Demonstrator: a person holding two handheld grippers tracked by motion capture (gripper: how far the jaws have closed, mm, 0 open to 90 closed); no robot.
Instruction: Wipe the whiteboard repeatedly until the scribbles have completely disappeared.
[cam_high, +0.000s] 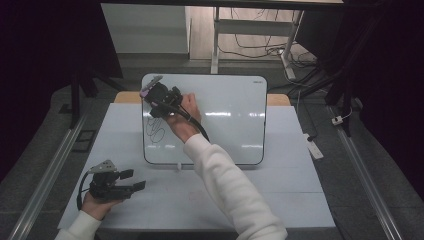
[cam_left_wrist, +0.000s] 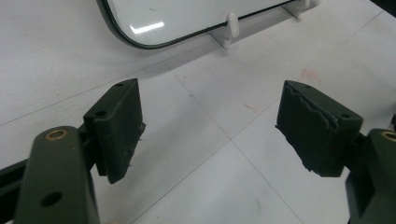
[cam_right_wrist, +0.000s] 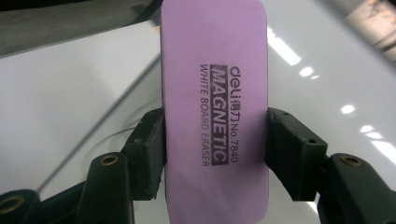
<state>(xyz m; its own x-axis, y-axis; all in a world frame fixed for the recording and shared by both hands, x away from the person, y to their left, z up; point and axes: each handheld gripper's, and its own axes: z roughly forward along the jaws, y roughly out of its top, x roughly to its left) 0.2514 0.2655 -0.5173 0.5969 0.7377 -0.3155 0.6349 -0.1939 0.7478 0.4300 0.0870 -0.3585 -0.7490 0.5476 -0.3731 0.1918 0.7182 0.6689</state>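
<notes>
Right gripper (cam_high: 151, 90) clamps the eraser (cam_right_wrist: 215, 107) across its narrow width, pads pressed to both long edges, purple printed back facing the camera. Left gripper (cam_high: 134, 180) jaws stand apart, nothing between them, resting near the table's (cam_high: 290, 195) front-left corner in the person's left hand (cam_high: 95, 205). The eraser sits at the board's (cam_high: 230, 120) upper-left corner, just above the black scribble (cam_high: 155, 129) on the board's left side; in the high view I can't tell whether its felt face touches the board yet. Risks, as I judge them: the board leans on small white clips (cam_left_wrist: 231, 29) at its bottom edge and nothing holds it, so a firm downward wipe could shove it back or tip it, since the left gripper is well apart from it and not bracing. The grip is only on the eraser's smooth edges, so drag on the board, plus the magnet pull if it snaps flat, could twist or slide it out of the jaws. If the eraser meets the board tilted, only one edge wipes and the scribble smears instead of clearing. Starting this high near the corner, the stroke could also catch the board's dark rim. The cable (cam_high: 192, 120) trailing along the right forearm could snag on the board's edge.
</notes>
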